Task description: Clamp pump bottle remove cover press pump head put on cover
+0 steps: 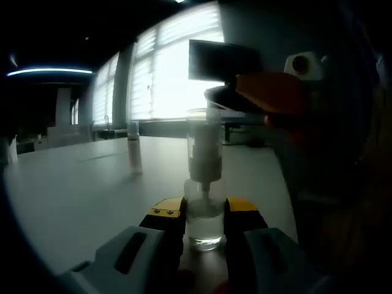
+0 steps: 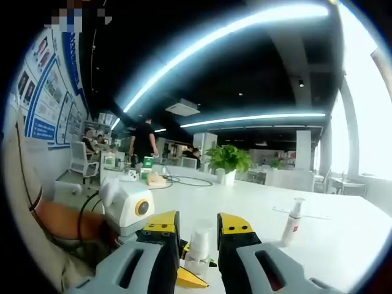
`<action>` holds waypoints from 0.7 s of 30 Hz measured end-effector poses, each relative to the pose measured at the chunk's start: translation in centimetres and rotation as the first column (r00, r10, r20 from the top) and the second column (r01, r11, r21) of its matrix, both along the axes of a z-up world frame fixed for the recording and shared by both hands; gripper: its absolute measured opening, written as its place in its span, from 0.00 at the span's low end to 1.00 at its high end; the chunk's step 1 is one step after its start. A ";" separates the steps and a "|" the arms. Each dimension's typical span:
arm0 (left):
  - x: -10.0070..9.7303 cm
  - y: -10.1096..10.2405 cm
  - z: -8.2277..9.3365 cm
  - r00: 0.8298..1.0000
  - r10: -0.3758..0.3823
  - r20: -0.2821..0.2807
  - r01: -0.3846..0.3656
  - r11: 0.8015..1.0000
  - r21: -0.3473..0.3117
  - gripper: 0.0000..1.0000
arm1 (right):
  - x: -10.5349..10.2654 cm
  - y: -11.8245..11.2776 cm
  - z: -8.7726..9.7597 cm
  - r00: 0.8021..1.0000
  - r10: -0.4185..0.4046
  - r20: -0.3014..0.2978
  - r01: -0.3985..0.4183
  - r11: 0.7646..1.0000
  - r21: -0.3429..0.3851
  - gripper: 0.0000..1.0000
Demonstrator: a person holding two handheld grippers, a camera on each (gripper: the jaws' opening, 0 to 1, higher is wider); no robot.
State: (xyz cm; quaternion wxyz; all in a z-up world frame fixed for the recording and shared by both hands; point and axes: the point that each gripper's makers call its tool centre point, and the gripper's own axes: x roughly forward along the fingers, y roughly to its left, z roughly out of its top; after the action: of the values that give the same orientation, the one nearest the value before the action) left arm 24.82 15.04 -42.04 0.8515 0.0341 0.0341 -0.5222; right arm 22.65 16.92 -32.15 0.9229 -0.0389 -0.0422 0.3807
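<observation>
Pump bottle (image 1: 204,214): upright on white table (image 1: 79,190), base pinched between left gripper (image 1: 205,215) jaws | Clear cover (image 1: 204,144): on, hold at sides | Right gripper (image 2: 199,236): jaws flank cover top (image 2: 200,242), contact unclear | Handling: light, rigid, slippery plastic; likely tips easily

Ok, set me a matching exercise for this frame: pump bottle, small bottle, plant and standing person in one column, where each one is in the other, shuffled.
Things:
1. pump bottle
2. small bottle
3. plant
4. standing person

Places:
A. far back of the room, beyond the table
B. between the left gripper's yellow-tipped fingers
C. upright and alone on the white table
D. in a pot at the table's far side

Pairs: 1-B, 2-C, 3-D, 4-A
</observation>
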 end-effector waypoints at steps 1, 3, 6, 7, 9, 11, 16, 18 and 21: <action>0.0 0.0 0.0 1.000 0.000 0.001 0.000 1.000 0.000 0.16 | 0.2 0.0 0.0 1.000 0.001 -0.005 -0.001 1.000 0.004 0.20; 0.0 0.0 0.0 1.000 0.001 0.001 -0.001 1.000 0.001 0.16 | 0.5 -0.1 -0.1 1.000 0.000 -0.007 0.000 1.000 -0.005 0.21; 0.0 0.0 0.0 1.000 0.000 0.001 0.000 1.000 0.001 0.16 | 0.6 0.1 -0.2 1.000 0.019 -0.016 -0.020 1.000 -0.006 0.22; 0.0 0.0 0.0 1.000 0.000 0.000 0.000 1.000 0.000 0.16 | 0.6 0.1 -0.3 1.000 0.025 -0.019 -0.025 1.000 -0.005 0.23; 0.0 0.0 0.0 1.000 0.000 -0.001 0.000 1.000 0.000 0.16 | 0.6 0.3 -0.5 0.999 0.028 -0.020 -0.028 1.000 -0.013 0.23; 0.0 0.0 0.0 1.000 -0.001 0.000 0.001 1.000 0.000 0.16 | 0.6 0.5 -0.8 0.999 0.029 -0.022 -0.029 0.999 -0.020 0.23; 0.0 0.0 0.0 1.000 0.000 0.002 0.000 1.000 0.001 0.16 | 0.8 0.8 -1.5 0.999 0.032 -0.030 -0.033 0.999 -0.034 0.24; 0.0 0.0 0.0 1.000 0.000 0.002 0.000 1.000 0.001 0.16 | 0.7 0.9 -1.6 0.999 0.031 -0.033 -0.033 0.999 -0.035 0.24; 0.0 0.0 0.0 1.000 0.002 0.001 -0.002 1.000 0.001 0.16 | 0.8 1.0 -1.8 0.999 0.032 -0.037 -0.033 0.999 -0.036 0.24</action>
State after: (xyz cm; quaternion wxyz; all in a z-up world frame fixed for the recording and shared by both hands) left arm 24.81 15.07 -42.02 0.8519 0.0346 0.0339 -0.5214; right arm 23.47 17.97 -33.99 0.9163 -0.0482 -0.0193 0.3971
